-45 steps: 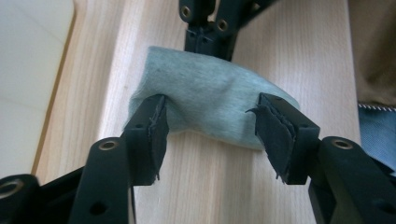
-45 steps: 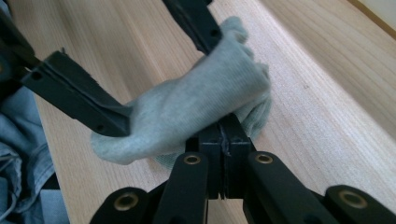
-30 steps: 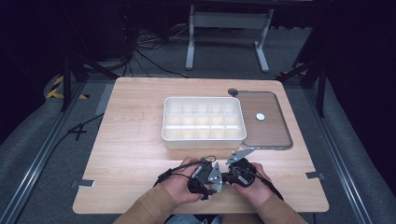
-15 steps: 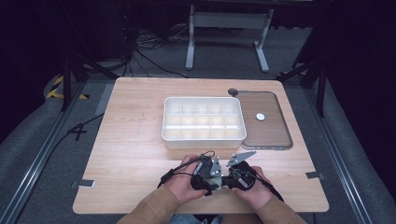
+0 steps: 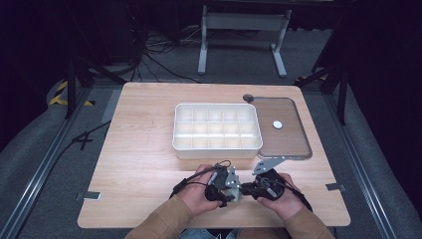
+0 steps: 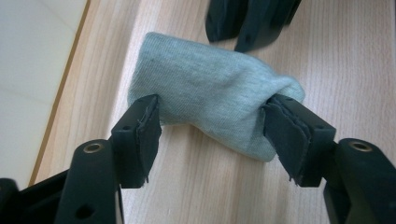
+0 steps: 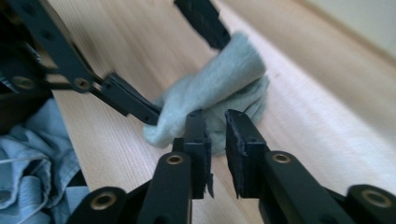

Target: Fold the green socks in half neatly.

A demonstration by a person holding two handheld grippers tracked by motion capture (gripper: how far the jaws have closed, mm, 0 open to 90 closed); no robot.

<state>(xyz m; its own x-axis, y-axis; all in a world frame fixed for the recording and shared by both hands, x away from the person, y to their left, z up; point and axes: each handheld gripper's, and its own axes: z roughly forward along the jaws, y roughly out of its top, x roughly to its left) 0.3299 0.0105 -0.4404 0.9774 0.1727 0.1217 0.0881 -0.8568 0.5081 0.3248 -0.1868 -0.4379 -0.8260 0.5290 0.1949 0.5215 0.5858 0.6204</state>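
A grey-blue rolled cloth (image 6: 210,93) lies on the wooden table (image 5: 144,164) near its front edge. My left gripper (image 6: 212,135) straddles it lengthwise, one pad pressed on each end, so it is shut on the cloth. From the far side my right gripper (image 6: 247,25) reaches the cloth's edge. In the right gripper view the right gripper (image 7: 218,135) has its jaws almost together with a thin gap, the cloth (image 7: 219,79) just beyond their tips. In the high view both hands meet, left gripper (image 5: 233,191) facing right gripper (image 5: 247,189).
A white compartment tray (image 5: 217,148) stands at mid-table, just beyond the hands. To its right lies a brown flat lid (image 5: 291,142) with a small white disc (image 5: 277,124) on it. Blue fabric (image 7: 32,172) shows below the table's front edge.
The two hands have drawn closer together near the front edge, the right gripper sliding left toward the left one. Tray and lid have not moved.
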